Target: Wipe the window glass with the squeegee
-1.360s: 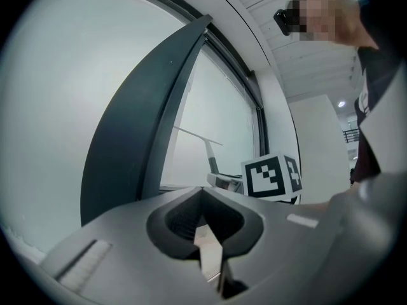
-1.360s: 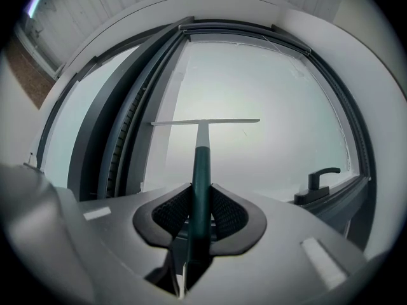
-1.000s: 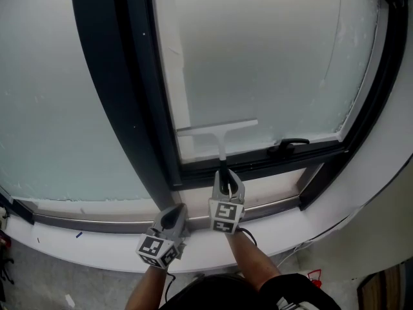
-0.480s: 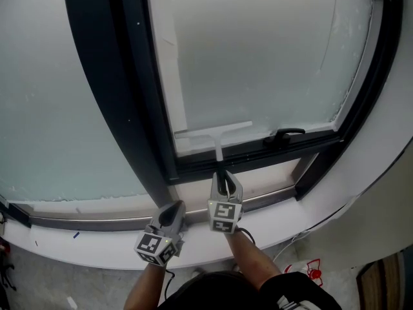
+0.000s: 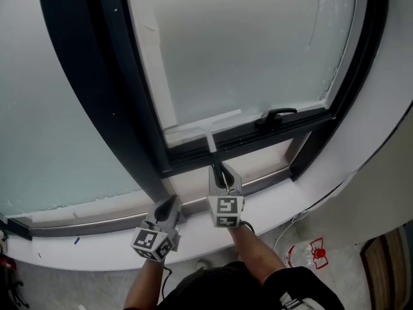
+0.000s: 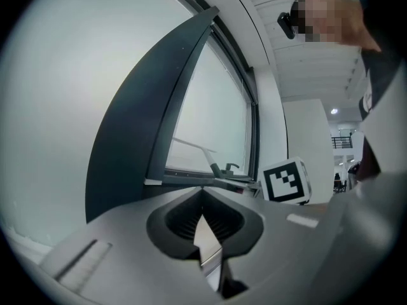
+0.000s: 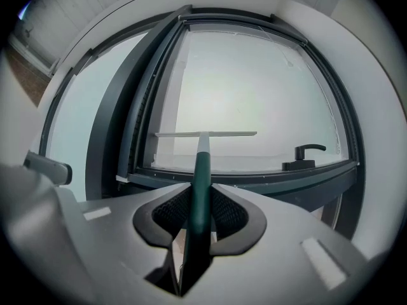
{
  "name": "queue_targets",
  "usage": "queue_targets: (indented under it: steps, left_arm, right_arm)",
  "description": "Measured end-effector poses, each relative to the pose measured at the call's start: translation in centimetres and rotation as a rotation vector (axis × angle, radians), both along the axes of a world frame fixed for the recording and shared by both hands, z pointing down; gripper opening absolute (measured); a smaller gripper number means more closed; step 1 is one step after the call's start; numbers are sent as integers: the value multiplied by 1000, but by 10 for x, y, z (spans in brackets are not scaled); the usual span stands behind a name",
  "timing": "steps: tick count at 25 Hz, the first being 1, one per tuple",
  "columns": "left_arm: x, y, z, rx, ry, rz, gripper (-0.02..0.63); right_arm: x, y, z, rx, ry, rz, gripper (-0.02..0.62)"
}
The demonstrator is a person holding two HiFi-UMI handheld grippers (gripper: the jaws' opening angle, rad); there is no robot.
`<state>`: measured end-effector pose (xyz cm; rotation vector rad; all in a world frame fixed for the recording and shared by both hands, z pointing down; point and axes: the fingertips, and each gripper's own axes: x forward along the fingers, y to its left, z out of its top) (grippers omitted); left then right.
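One green-handled white squeegee (image 7: 201, 170) is clamped in the right tool (image 7: 199, 188); left tool (image 6: 202, 193) closed.

The squeegee (image 7: 202, 170) is T-shaped — a thin, pale blade lying level across the frosted window glass (image 7: 248, 81), low near the pane's 6 o'clock edge and toward its 7 o'clock corner. From the blade's middle a pale stem runs toward 6 o'clock into a dark green handle, clamped between the right gripper's (image 7: 198, 199) jaws.
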<state>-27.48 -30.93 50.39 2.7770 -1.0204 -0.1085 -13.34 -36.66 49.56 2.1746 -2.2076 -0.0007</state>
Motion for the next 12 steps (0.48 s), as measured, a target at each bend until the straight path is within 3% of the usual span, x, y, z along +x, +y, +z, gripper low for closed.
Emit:
queue_targets:
  steps: [4,12]
  left_arm:
    - [-1,-3,3,-3,15,3,-2]
    - [5,14,3,11,30,-64,-2]
  right_arm:
    - [9,22,-17,40,8,-35,95]
    - [63,80,-31,83,-3,-30,95]
